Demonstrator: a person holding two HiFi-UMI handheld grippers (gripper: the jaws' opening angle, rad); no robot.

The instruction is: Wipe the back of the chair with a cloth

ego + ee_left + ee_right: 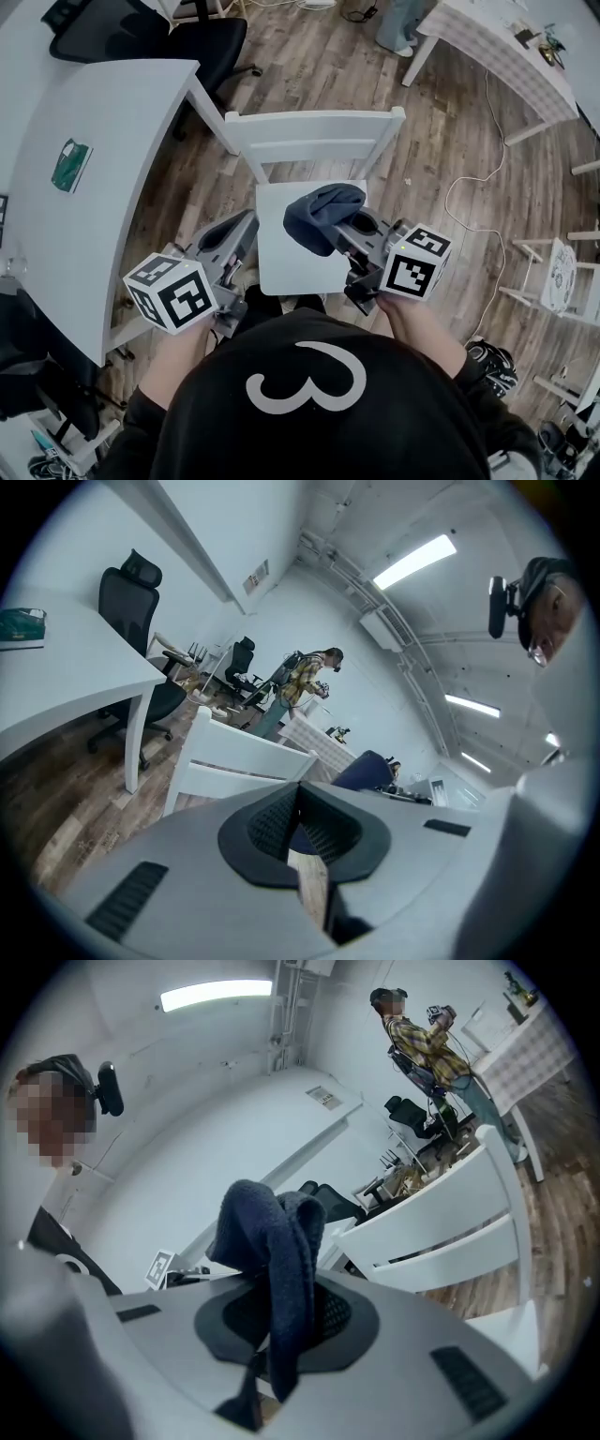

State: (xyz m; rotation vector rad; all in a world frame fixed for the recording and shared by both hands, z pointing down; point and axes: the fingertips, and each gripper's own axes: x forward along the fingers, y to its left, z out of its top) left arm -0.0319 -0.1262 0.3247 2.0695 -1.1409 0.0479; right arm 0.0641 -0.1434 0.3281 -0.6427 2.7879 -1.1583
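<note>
Fleecy navy cloth (323, 214) bunched in right tool (354, 231), slatted white chair (314, 131)

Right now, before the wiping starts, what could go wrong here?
The cloth is bunched in the right tongs, with much hanging loose; it might slip out or snag in the gaps of the chair back. The left tongs are shut and empty, so nothing steadies the chair, which might slide.

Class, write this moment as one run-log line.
right tongs: shut on dark blue cloth | left tongs: shut, empty | white wooden chair back: cloth not touching
</note>
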